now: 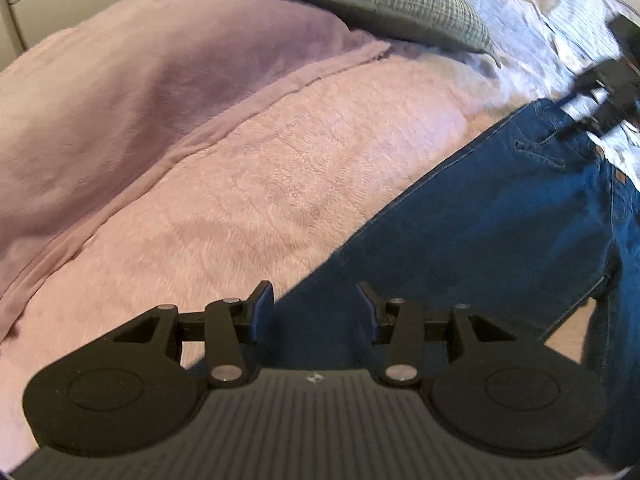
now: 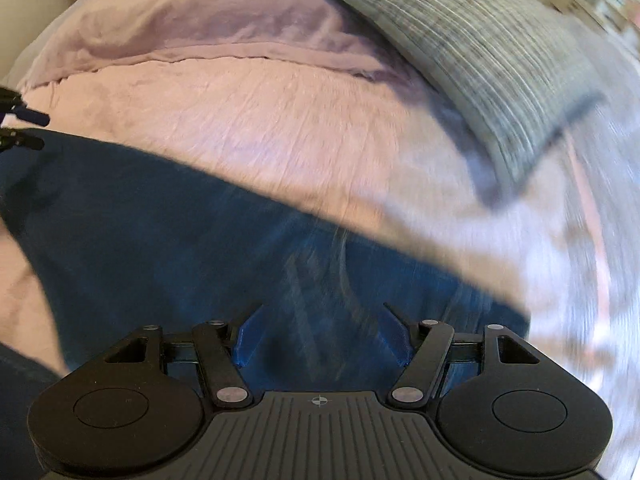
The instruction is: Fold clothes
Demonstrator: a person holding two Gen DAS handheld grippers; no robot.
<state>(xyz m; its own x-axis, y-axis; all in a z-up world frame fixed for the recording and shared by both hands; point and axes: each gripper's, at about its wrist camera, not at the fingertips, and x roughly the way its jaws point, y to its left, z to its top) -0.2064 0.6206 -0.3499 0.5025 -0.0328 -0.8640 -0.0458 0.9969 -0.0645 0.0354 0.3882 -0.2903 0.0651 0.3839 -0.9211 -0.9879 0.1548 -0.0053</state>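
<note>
Jeans [image 1: 480, 220] spread on pink bedspread [image 1: 260, 168]; left gripper [image 1: 316, 312] and right gripper [image 2: 320, 332] both open, empty, above denim

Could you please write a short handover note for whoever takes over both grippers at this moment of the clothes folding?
Left gripper: open, empty, above the edge of the jeans.
Right gripper: open, empty, over the jeans; its view is blurred.
Things: the blue jeans lie spread across the pink bedspread, not gripped by either gripper. A grey checked pillow lies beyond them near the head of the bed.
Done: the jeans are laid out on the bed; no finished fold is visible.
Left: grip the jeans, fold them and set them down neatly.
</note>
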